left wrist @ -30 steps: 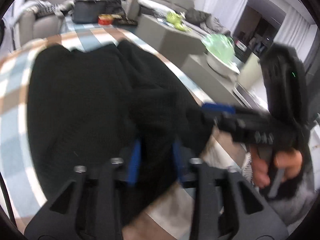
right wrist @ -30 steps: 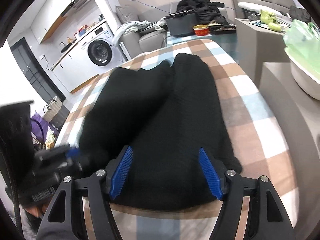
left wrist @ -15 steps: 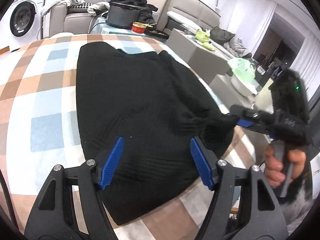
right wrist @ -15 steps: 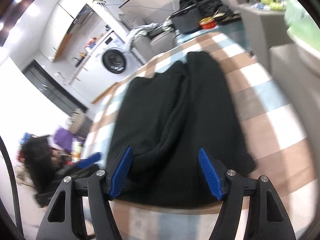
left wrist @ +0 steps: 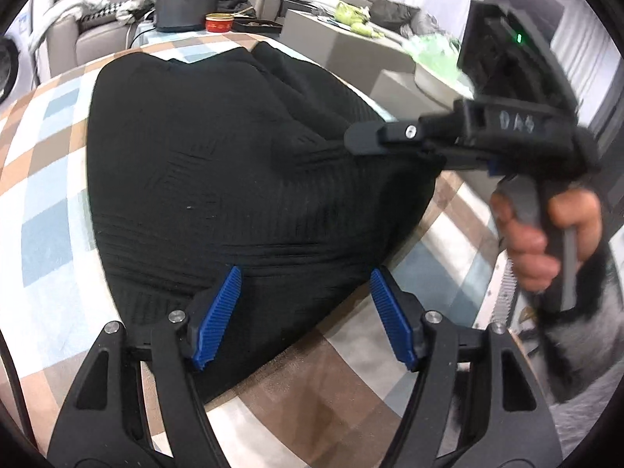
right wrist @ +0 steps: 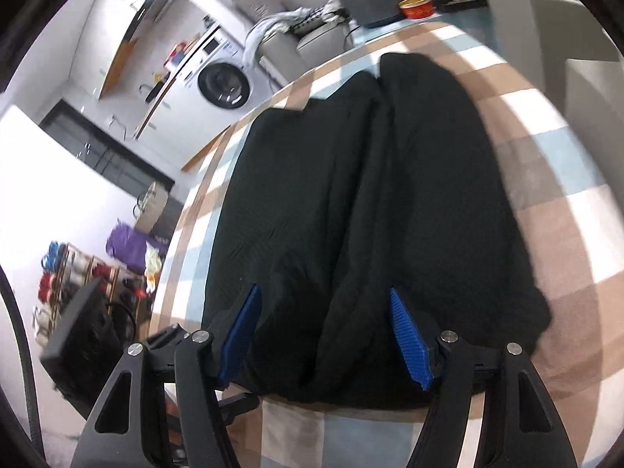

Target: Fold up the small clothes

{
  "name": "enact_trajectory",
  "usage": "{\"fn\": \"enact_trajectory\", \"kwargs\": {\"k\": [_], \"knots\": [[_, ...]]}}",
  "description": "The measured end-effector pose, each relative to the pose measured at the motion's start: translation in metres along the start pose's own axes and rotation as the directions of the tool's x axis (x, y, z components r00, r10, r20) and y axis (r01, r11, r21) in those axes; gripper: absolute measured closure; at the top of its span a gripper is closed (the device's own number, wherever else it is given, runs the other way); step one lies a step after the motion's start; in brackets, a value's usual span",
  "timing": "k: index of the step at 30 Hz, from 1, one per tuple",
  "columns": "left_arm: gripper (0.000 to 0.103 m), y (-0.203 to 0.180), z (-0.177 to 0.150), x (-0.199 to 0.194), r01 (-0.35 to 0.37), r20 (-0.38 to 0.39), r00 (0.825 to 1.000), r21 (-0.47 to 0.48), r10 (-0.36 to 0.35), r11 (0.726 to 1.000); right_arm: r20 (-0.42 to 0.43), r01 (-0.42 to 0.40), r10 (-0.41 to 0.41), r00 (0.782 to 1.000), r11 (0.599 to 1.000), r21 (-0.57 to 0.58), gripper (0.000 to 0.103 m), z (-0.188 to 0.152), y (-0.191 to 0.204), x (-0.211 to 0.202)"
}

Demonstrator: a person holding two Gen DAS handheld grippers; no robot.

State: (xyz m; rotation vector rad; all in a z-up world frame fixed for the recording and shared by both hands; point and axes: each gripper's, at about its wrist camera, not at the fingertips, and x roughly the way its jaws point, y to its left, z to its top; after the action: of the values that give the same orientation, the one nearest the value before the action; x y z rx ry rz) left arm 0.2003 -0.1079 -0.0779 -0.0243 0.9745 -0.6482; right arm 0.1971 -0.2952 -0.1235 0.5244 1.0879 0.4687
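Black knit garment (left wrist: 241,163) lying on checked table (left wrist: 46,179), sides apparently folded in; left gripper (left wrist: 304,316) and right gripper (right wrist: 327,339) both hovering spread, pinching nothing; crosswise fold remaining

Checked tablecloth (left wrist: 46,234), grey sofa (left wrist: 93,39), washing machine (right wrist: 223,85), white cabinets (right wrist: 117,7)
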Motion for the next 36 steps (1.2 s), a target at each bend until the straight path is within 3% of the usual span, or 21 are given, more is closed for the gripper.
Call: {"fn": "enact_trajectory", "kwargs": {"k": [7,10,11,14,17,20,23,26,30,36], "knots": [[0.037,0.028,0.004,-0.023,-0.022,0.055,0.998,-0.099,0.027,0.995,-0.026,-0.016,0.017,1.000,1.000,0.016,0.035,0.032,-0.004,0.038],[0.037,0.043,0.002,-0.032,-0.048,0.076,0.995,-0.145,0.060,0.988,-0.051,0.058,-0.058,0.997,0.998,-0.003,0.057,0.043,-0.006,0.054],[0.037,0.047,0.001,-0.034,-0.052,0.079,0.995,-0.160,0.065,0.986,-0.068,0.096,-0.096,0.993,0.995,-0.012,0.074,0.044,-0.005,0.059],[0.037,0.062,-0.002,-0.042,-0.056,0.095,0.993,-0.207,0.077,0.977,-0.036,0.134,-0.138,0.990,0.988,-0.082,0.088,0.047,0.007,0.052],[0.037,0.073,-0.005,-0.052,-0.050,0.112,0.991,-0.238,0.079,0.970,0.086,0.169,-0.151,0.985,0.946,-0.276,0.091,0.046,0.046,0.028],[0.037,0.082,-0.003,-0.057,-0.051,0.125,0.988,-0.248,0.085,0.967,0.158,0.220,-0.172,0.972,0.903,-0.370,0.092,0.052,0.066,0.003],[0.037,0.089,-0.003,-0.059,-0.075,0.122,0.986,-0.264,0.110,0.962,0.197,0.331,-0.276,0.941,0.871,-0.362,0.092,0.055,0.053,-0.007],[0.037,0.098,-0.006,-0.058,-0.083,0.108,0.987,-0.297,0.120,0.951,0.170,0.429,-0.397,0.902,0.863,-0.267,0.092,0.051,0.012,-0.004],[0.037,0.104,-0.013,-0.052,-0.088,0.078,0.990,-0.324,0.120,0.942,0.095,0.390,-0.379,0.921,0.905,-0.170,0.091,0.044,-0.027,0.003],[0.037,0.105,-0.005,-0.033,-0.095,0.058,0.991,-0.343,0.122,0.934,0.192,0.312,-0.275,0.942,0.928,-0.201,0.092,0.043,-0.001,-0.024]]}}
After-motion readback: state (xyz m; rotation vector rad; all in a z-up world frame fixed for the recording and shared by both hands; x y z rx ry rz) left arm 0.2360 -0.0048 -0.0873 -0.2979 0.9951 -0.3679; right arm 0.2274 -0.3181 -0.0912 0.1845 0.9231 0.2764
